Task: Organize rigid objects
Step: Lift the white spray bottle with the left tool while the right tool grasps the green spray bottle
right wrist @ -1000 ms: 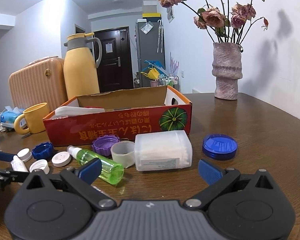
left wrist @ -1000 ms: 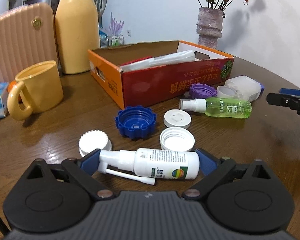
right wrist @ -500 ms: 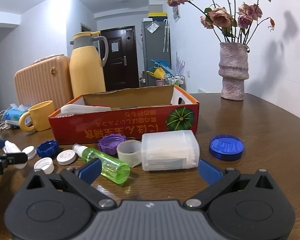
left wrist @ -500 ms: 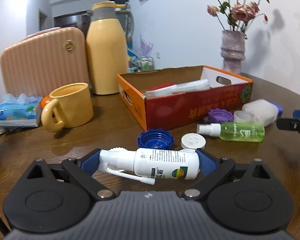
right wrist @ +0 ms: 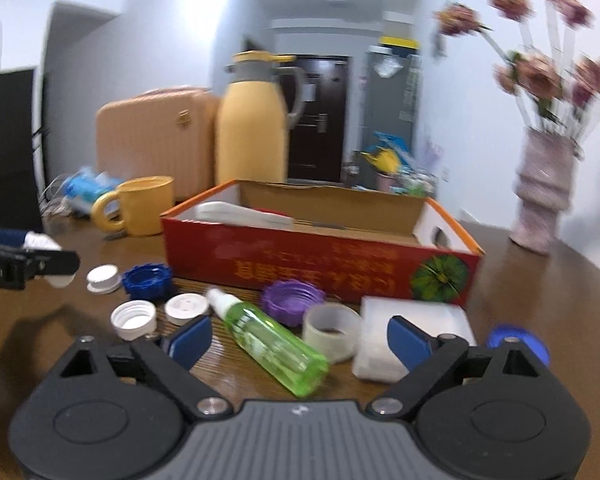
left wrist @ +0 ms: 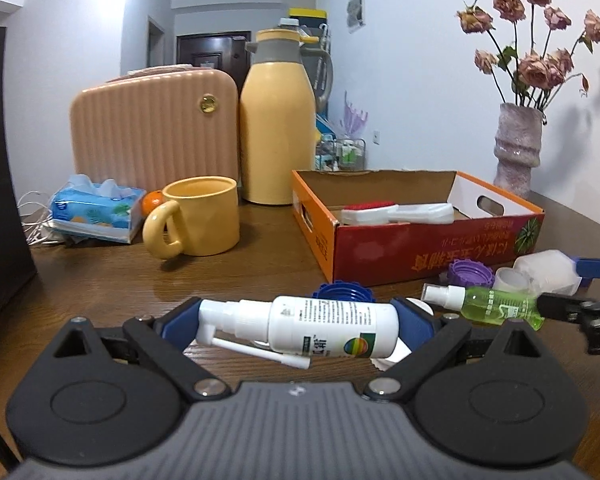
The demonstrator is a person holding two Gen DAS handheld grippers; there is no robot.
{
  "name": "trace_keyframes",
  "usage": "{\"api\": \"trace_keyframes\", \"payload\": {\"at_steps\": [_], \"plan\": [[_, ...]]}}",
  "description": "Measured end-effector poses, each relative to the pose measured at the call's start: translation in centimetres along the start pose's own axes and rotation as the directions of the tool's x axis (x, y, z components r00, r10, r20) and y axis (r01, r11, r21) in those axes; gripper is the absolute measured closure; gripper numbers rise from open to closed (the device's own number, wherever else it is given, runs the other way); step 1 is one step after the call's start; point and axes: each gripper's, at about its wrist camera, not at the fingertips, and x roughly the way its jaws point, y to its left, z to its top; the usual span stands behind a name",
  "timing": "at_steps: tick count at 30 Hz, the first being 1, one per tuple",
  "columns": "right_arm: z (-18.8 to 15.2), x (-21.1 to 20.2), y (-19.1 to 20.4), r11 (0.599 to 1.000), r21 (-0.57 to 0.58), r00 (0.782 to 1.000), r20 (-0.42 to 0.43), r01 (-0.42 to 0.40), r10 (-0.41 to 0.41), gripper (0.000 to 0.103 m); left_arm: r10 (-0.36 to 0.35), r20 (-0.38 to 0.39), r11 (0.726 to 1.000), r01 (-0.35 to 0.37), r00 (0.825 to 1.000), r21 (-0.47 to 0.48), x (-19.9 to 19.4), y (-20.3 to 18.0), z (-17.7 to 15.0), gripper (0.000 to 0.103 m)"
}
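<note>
My left gripper (left wrist: 298,322) is shut on a white spray bottle (left wrist: 320,326), held crosswise above the table in front of the red cardboard box (left wrist: 428,254). My right gripper (right wrist: 298,334) is open and empty, with a green spray bottle (right wrist: 272,340) lying on the table between its fingers. Beside it lie a purple cap (right wrist: 292,300), a clear cup (right wrist: 332,326) and a translucent white box (right wrist: 404,336). White caps (right wrist: 134,318) and a blue cap (right wrist: 148,280) lie to the left. The box holds a white and red brush (left wrist: 392,212).
A yellow mug (left wrist: 200,222), a yellow thermos (left wrist: 278,120), a pink case (left wrist: 152,132) and a tissue pack (left wrist: 96,208) stand at the back left. A vase of dried flowers (left wrist: 518,148) stands at the back right. A blue lid (right wrist: 518,342) lies at the right.
My left gripper has lifted the white spray bottle off the table and tilted up toward the box. My right gripper has moved left, bringing the green bottle between its fingers.
</note>
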Motion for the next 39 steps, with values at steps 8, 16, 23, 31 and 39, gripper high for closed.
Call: {"api": "trace_keyframes", "payload": {"at_steps": [8,16,23,31,39], "plan": [[2.0,4.9,1.4,0.984,-0.106,0.983,-0.133,-0.141,0.126,0.046,0.036,0.0,0.998,-0.036,0.999,-0.055,-1.2,-0.2,-0.5,0.004],[2.0,6.9,1.8,0.978,-0.089,0.963,-0.209,-0.191,0.169,0.066,0.06,-0.027,0.994,-0.062,0.998,-0.085,-0.4,0.6,-0.6,0.004],[2.3,8.4,2.2,0.974,-0.044,0.945,-0.256,-0.223,0.204,0.073,0.07,-0.024,0.994,-0.072,0.997,-0.088,-0.4,0.6,-0.5,0.004],[2.4,8.8,2.7,0.984,-0.01,0.954,-0.247,-0.178,0.17,0.073,0.079,-0.028,0.992,-0.082,0.996,-0.093,-0.3,0.7,-0.5,0.004],[1.6,7.4,3.0,0.991,0.005,0.971,-0.199,-0.136,0.134,0.073,0.091,-0.022,0.99,-0.093,0.996,-0.103,-0.4,1.0,-0.5,0.004]]}}
